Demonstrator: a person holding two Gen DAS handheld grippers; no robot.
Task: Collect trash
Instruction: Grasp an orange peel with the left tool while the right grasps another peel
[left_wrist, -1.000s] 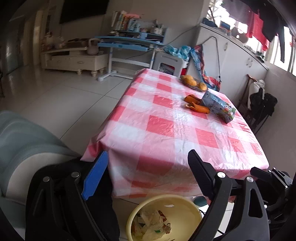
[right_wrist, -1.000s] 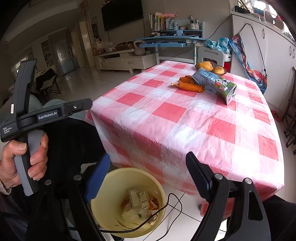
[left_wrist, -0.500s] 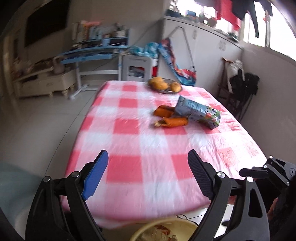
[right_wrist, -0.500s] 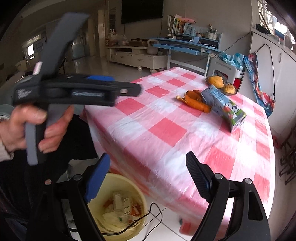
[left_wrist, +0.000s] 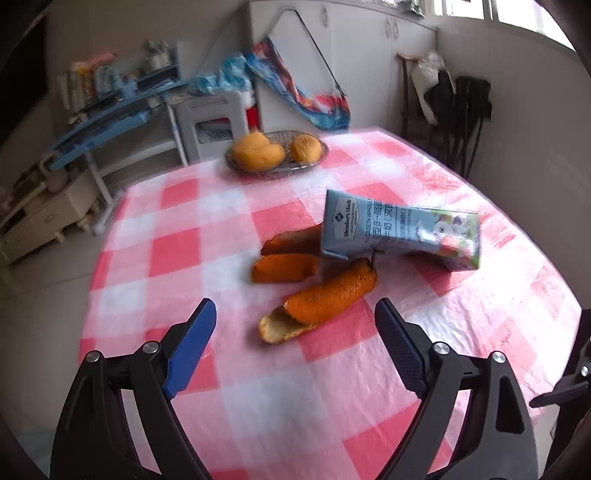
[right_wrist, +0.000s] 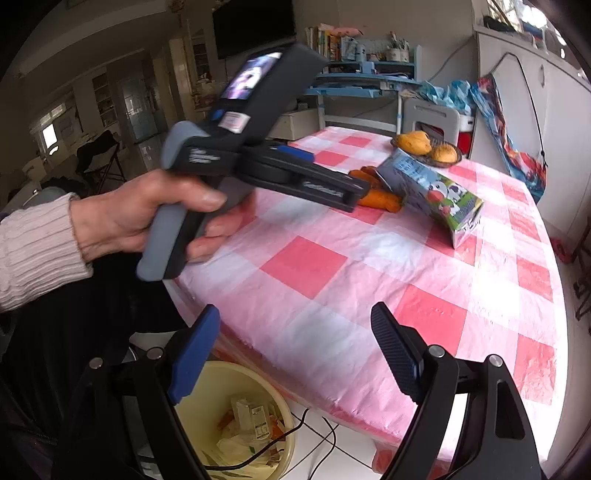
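Observation:
Three orange peels lie on the red-and-white checked tablecloth (left_wrist: 236, 391); the nearest peel (left_wrist: 325, 299) sits just ahead of my left gripper (left_wrist: 295, 314), whose jaws stand open and empty. A blue milk carton (left_wrist: 402, 230) lies on its side behind the peels, also seen as carton (right_wrist: 432, 192) with a peel (right_wrist: 380, 199) beside it. My right gripper (right_wrist: 295, 321) hangs open and empty over the table's near corner, above the yellow bin (right_wrist: 284, 450) holding trash. A hand (right_wrist: 147, 214) holds the left gripper tool over the table.
A wire basket with oranges (left_wrist: 275, 155) stands at the table's far end. A black cable (right_wrist: 314, 435) runs into the bin. Behind the table are a white stool (left_wrist: 214, 118), a blue desk (left_wrist: 118, 110) and dark chairs (left_wrist: 465, 118) by the wall.
My left gripper swung from above the bin out over the table, up to the peels, rolling level. The right gripper drifted slightly; the left tool now crosses its view.

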